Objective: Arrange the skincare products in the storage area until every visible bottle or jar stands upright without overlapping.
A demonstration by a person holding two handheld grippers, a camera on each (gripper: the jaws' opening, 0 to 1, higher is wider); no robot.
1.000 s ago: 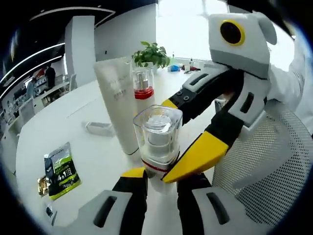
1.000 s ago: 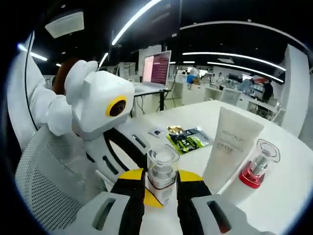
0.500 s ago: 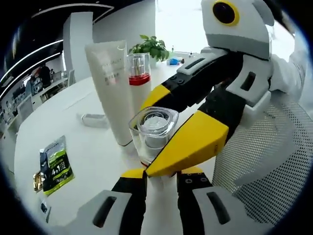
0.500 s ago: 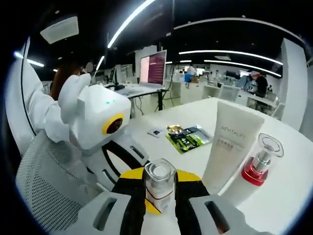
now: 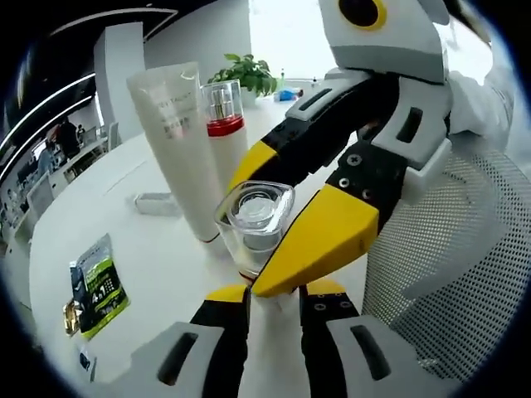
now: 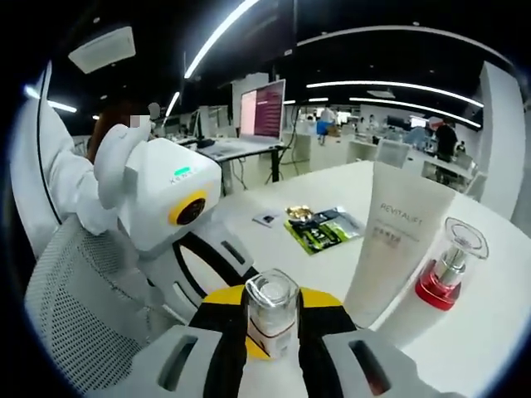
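1. One white round table point(image 5: 124, 207) carries everything, with a white mesh chair point(image 5: 448, 274) close against its near edge.
2. My right gripper point(image 6: 271, 332) is clenched on a small clear bottle point(image 6: 271, 308) with a square clear cap. In the left gripper view its yellow-tipped jaws reach in from the right and pinch that bottle.
3. My left gripper point(image 5: 275, 303) sits just under the same bottle point(image 5: 254, 224); I cannot tell whether its jaws grip the base or only flank it.
4. A tall white tube point(image 5: 178, 141) stands upright on its cap, just beyond the bottle.
5. A red-collared pump bottle point(image 5: 224, 133) stands upright, touching or nearly touching the tube.
6. A green sachet point(image 5: 99, 286) lies flat, well apart.
7. To finish well, I judge I should lower the clear bottle straight down onto bare table beside the tube, keep it vertical, and loosen one gripper at a time so it does not tip.
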